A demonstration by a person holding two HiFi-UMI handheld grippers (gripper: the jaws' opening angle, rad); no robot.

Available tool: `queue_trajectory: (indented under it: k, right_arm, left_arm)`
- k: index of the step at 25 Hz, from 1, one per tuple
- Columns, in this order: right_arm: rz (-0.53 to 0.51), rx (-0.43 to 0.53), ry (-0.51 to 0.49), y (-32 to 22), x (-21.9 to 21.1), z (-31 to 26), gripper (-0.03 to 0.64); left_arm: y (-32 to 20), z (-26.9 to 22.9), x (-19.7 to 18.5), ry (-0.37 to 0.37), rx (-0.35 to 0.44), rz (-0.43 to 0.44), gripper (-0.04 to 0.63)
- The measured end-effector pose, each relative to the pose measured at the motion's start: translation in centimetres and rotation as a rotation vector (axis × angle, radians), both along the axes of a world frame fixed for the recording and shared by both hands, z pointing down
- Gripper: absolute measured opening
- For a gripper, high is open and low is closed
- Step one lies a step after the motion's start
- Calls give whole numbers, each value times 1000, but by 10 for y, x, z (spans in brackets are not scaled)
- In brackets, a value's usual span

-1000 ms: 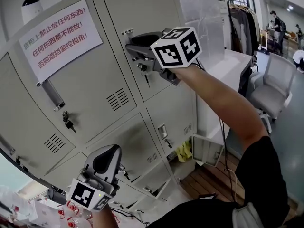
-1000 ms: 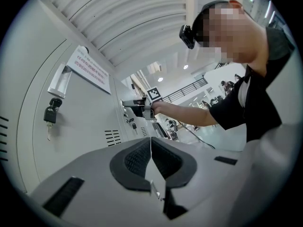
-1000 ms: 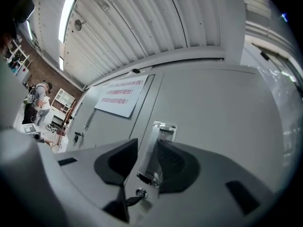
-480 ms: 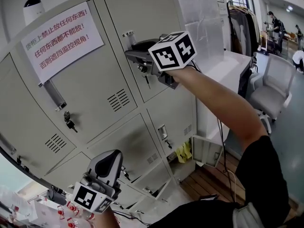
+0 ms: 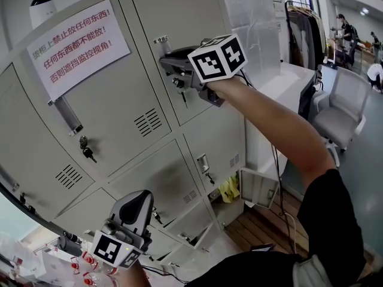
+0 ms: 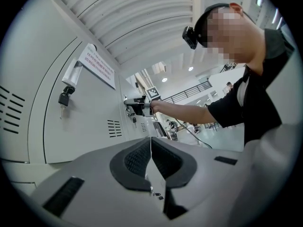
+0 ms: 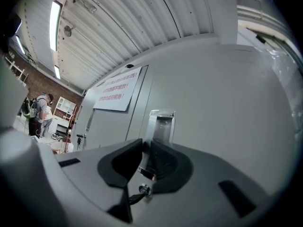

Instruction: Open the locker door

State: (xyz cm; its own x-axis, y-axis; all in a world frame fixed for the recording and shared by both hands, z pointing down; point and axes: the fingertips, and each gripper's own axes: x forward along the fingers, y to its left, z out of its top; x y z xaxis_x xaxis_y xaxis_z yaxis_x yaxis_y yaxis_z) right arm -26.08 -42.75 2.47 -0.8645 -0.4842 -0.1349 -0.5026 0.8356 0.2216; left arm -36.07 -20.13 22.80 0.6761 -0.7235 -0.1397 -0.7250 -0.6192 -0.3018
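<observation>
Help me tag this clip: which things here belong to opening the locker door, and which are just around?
Job in hand: locker door; its handle; right gripper, whose jaws have just been closing and now clamp that handle.
Just around: left gripper, shut and empty; paper notice; yellow item; chair.

the head camera is looking down the lockers [image 5: 197, 17]. both gripper cameras, close in, are facing them, sharing the notice [image 5: 78, 40].
</observation>
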Motion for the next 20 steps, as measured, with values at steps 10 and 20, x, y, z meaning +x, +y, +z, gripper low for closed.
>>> queue_trajectory:
  k: [10, 20]
  right_arm:
    - [-59, -11, -27, 15, 11, 0, 60]
    - [-108, -20, -24, 37, 29, 1, 62]
  left_arm:
    - [10, 1, 6, 3, -2, 5, 18]
    - [18, 0, 24, -2, -1, 19, 18]
